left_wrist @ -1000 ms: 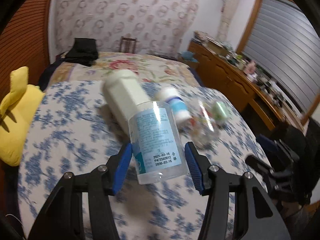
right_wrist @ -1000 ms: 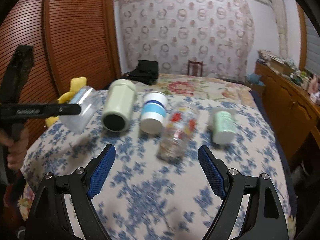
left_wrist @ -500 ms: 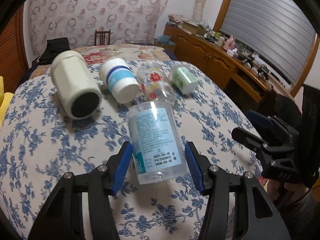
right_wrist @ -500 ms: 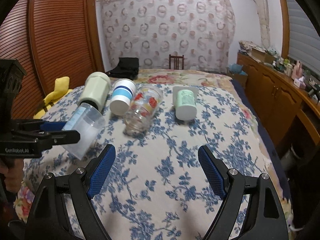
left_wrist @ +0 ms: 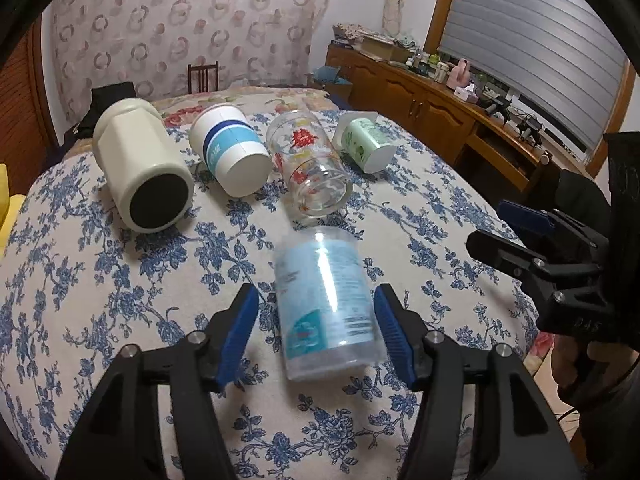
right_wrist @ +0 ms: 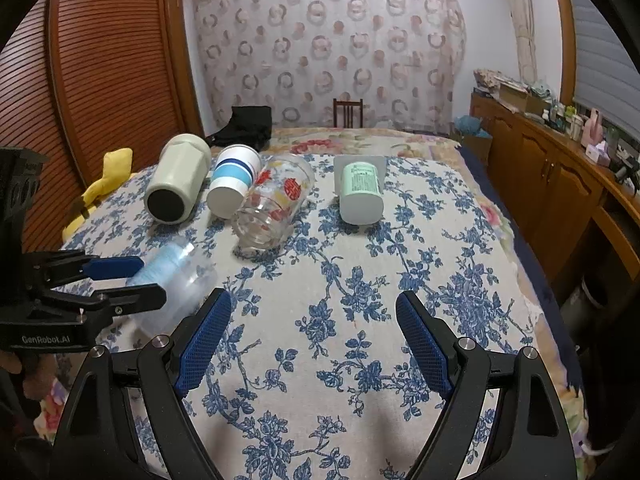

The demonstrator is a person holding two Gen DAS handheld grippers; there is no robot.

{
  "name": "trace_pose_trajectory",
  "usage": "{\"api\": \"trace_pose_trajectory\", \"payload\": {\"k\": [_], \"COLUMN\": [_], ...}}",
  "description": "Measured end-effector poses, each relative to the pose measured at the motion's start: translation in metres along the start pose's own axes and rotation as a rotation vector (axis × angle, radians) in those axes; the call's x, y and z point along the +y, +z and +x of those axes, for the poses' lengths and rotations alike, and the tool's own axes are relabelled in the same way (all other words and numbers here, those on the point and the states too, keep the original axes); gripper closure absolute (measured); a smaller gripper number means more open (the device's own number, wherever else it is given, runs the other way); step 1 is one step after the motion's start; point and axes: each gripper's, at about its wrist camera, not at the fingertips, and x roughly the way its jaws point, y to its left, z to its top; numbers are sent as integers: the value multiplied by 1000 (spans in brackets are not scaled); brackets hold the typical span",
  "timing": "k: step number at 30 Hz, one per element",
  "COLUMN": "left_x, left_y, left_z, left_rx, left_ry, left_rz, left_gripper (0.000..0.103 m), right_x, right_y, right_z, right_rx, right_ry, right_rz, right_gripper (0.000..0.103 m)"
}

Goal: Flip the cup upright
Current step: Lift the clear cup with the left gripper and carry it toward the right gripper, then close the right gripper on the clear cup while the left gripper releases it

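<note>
While the left gripper (left_wrist: 316, 328) is hovering low over the blue-flowered bedspread (left_wrist: 120, 280), its blue pads (left_wrist: 240, 332) are standing a little apart from the clear plastic cup (left_wrist: 326, 304) lying between them, so the jaws are looking released rather than clamped; a slim gap is showing on each side of the cup. That cup, with a pale blue label, is lying on its side on the cloth, blurred in the left wrist view, and in the right wrist view it is showing at the near left of the bed (right_wrist: 176, 280) with the left gripper's fingers (right_wrist: 116, 268) reaching along it. Beyond it four other containers are lying tipped over in a row: a cream tumbler (left_wrist: 140, 168) with a dark base, a white cup with blue bands (left_wrist: 230, 148), a printed drinking glass (left_wrist: 310, 168) and a pale green tub (left_wrist: 366, 144). Off to the side, the right gripper (right_wrist: 314, 340) is hanging spread wide over bare cloth, gripping nothing, well apart from the clear cup. A yellow cushion (right_wrist: 104, 184) is sitting at the bed's far left edge.
</note>
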Motion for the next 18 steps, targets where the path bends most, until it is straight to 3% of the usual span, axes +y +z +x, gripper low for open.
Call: {"api": "trace_pose_trajectory", "payload": {"k": [9, 18], "left_x": [10, 44], "left_y": [2, -14], "left_z": [-36, -75], "left_rx": [-106, -195], "left_ry": [1, 99], "left_rz": [-26, -67], "left_gripper": [41, 41], "right_x": [12, 49], "right_y": [16, 28], "right_z": [-1, 21], "right_rx": [2, 91], "right_ry": [28, 157], "right_rz": [-15, -2], "right_gripper": [17, 17]}}
